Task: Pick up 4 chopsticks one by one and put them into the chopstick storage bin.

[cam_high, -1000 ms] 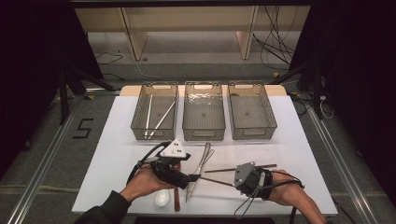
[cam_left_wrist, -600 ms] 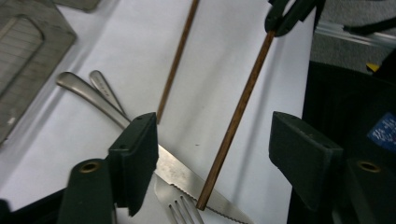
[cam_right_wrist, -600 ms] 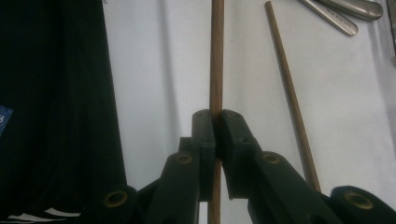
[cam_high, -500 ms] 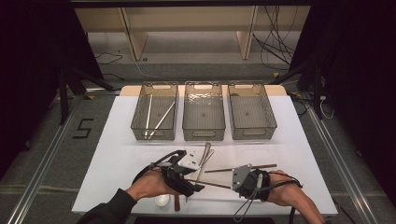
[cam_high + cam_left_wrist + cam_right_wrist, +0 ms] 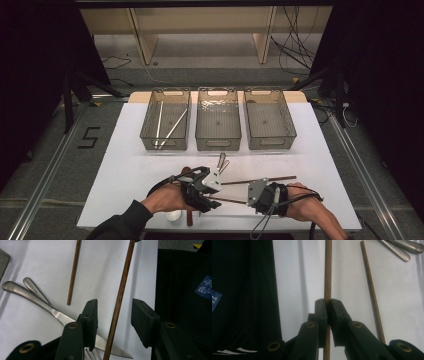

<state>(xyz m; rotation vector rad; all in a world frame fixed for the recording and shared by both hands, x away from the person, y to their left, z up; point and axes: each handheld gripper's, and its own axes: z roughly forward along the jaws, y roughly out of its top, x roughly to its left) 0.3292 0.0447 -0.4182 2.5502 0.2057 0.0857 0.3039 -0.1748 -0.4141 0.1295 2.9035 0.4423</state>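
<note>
the right gripper (image 5: 326,305) had its fingers (image 5: 321,310) clenched on a brown chopstick (image 5: 327,270), which ran on between the left gripper's (image 5: 113,317) fingers (image 5: 91,315). those had just been closing, with gaps left on both sides of the stick, so they stood released. in the high view the chopstick (image 5: 231,200) spanned low over the white table (image 5: 125,165) from the right gripper (image 5: 252,195) to the left gripper (image 5: 210,192), near the front edge. a second chopstick (image 5: 260,179) lay on the table just behind it. a knife (image 5: 37,302) lay under the left fingers, its serrated tip beside fork tines (image 5: 91,355), with another metal handle (image 5: 35,290) next to it. three clear bins (image 5: 218,119) stood in a row farther back; the left bin (image 5: 166,120) held two pale sticks (image 5: 167,127).
</note>
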